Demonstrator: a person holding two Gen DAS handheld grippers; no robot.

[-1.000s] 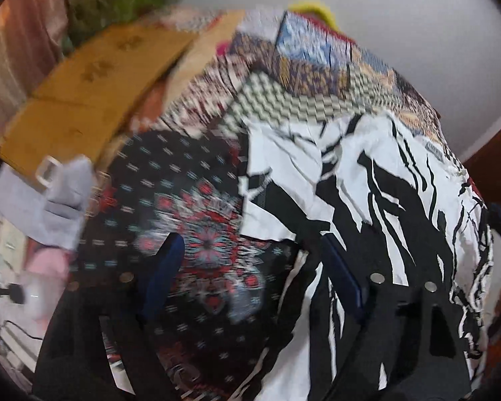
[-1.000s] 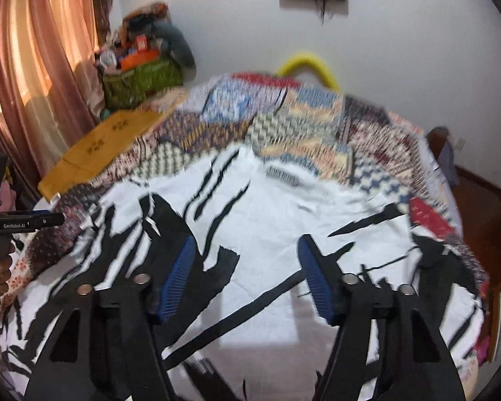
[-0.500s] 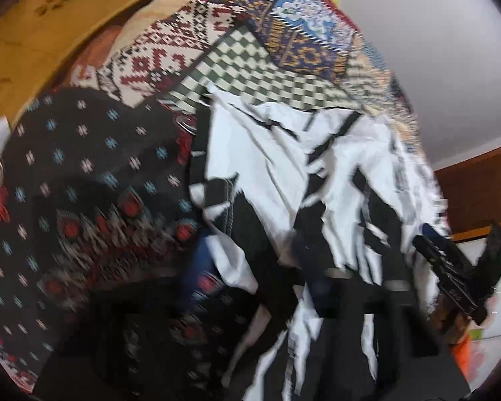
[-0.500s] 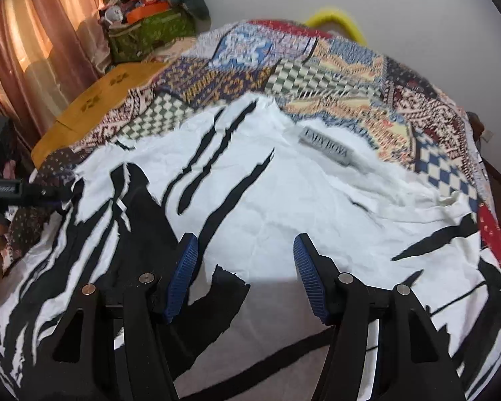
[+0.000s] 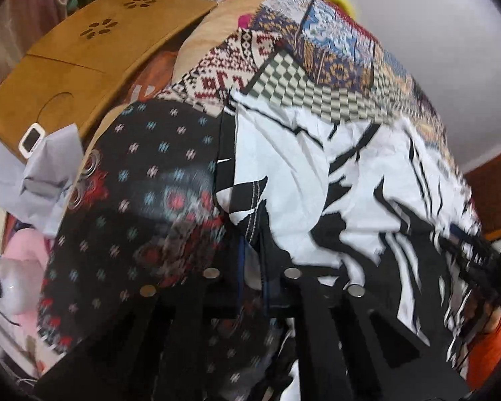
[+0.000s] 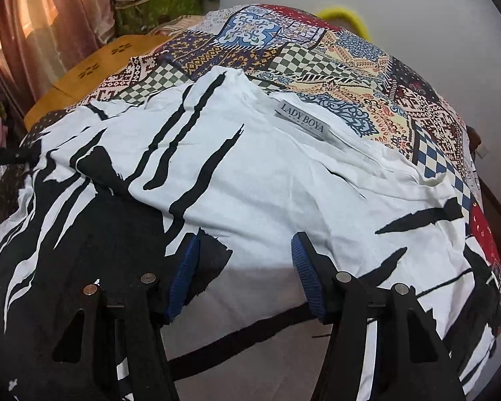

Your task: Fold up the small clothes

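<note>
A white shirt with black streaks (image 6: 267, 180) lies spread on the patchwork bedspread (image 6: 334, 53), its "LADY BOYA" label (image 6: 302, 123) at the far collar. It also shows in the left wrist view (image 5: 334, 180). My left gripper (image 5: 252, 260) is shut on the shirt's left edge, near a stitched hem corner (image 5: 250, 207). My right gripper (image 6: 245, 267) is open and empty, just above the shirt's middle. The left gripper shows in the right wrist view as a dark bar (image 6: 6, 158) at the far left.
A black cloth with red and blue motifs (image 5: 143, 200) lies left of the shirt. A wooden board (image 5: 83, 53) sits at the bed's far left. A grey garment (image 5: 46, 173) and pink items (image 5: 20, 267) lie beyond the left side. A green bag (image 6: 157, 10) stands by the curtain.
My left gripper moved in onto the shirt's left edge and closed on it. My right gripper moved forward and lower over the shirt, staying open.
</note>
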